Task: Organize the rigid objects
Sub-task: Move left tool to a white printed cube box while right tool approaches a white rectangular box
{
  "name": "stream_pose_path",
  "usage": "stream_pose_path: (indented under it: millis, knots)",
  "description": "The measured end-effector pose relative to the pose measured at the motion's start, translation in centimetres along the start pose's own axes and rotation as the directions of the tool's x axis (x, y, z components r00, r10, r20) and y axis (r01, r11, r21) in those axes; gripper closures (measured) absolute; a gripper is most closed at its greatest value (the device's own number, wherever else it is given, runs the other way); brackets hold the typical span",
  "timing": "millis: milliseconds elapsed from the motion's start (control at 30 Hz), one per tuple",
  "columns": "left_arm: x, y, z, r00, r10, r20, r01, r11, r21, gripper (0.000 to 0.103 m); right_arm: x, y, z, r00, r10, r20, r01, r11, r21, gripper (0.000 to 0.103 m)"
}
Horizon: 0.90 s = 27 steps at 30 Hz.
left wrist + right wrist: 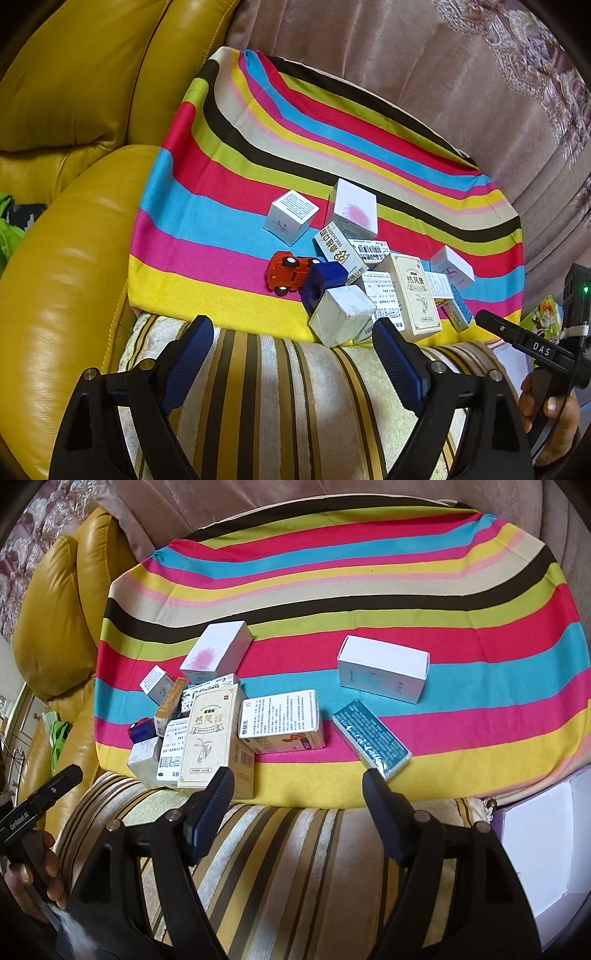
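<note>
Yellow leather sofa [74, 206] fills the left of the left wrist view, its far end cut off by the picture's edge. On its seat lies a cloth with bright stripes of many colours [369, 590], with a gold-and-cream striped cushion [280, 398] at its near edge.

Most of the rigid objects sit in a crowded heap on the near left part of the cloth, leaning on one another so that several show only a corner. A cream upright carton with a plant drawing [208, 734] stands at the front and hides those behind it. A white box with a pink blot [216, 651] lies at the back of the heap. Apart to the right are a white box covered in small print [282, 720], a long white box [384, 668] and a flat teal packet [371, 738]. Print on all of them is too small to read.

A red toy car [290, 271] lies on its side, touching a dark blue block [323, 284]; a grey-white cube [341, 314] leans at the cloth's near edge.

Left gripper [291, 345] hangs over the cushion, jaws wide apart and empty. Right gripper [299, 801] is likewise spread, holding nothing.
</note>
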<state>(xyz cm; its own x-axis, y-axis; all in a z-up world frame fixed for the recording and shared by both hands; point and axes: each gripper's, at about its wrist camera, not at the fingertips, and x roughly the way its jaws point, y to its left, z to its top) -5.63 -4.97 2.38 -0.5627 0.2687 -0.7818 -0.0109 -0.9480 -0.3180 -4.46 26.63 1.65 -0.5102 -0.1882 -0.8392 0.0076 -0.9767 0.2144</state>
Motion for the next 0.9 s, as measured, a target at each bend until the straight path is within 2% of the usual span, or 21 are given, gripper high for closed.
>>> stream_pose_path:
  millis: [233, 500, 633, 767, 900]
  knots:
    - [1.6, 1.2, 1.0, 0.999, -0.012, -0.031, 0.01, 0.998, -0.055, 0.014, 0.4, -0.7, 0.4, 1.0, -0.001, -0.003, 0.001, 1.0, 0.009, 0.026]
    - [5.0, 0.3, 2.5, 0.994, -0.021, -0.108, 0.019, 0.999, -0.026, 0.015, 0.6, -2.7, 1.0, 1.0, -0.019, -0.008, 0.019, 1.0, 0.016, 0.026]
    - [6.1, 0.1, 3.1, 0.991, -0.032, -0.13, 0.029, 0.999, -0.025, 0.024, 0.5, -4.6, 1.7, 0.999, -0.049, -0.005, 0.049, 0.998, 0.043, 0.026]
    - [7.2, 0.5, 4.4, 0.99, -0.04, -0.133, 0.033, 0.998, -0.052, 0.024, 1.0, -5.9, 2.5, 0.998, -0.06, -0.019, 0.061, 0.996, 0.06, 0.025]
    - [8.4, -0.3, 6.2, 0.992, 0.011, -0.123, -0.011, 1.0, -0.002, 0.024, 1.4, -6.8, 3.7, 0.998, -0.068, -0.015, 0.069, 0.995, 0.078, 0.025]
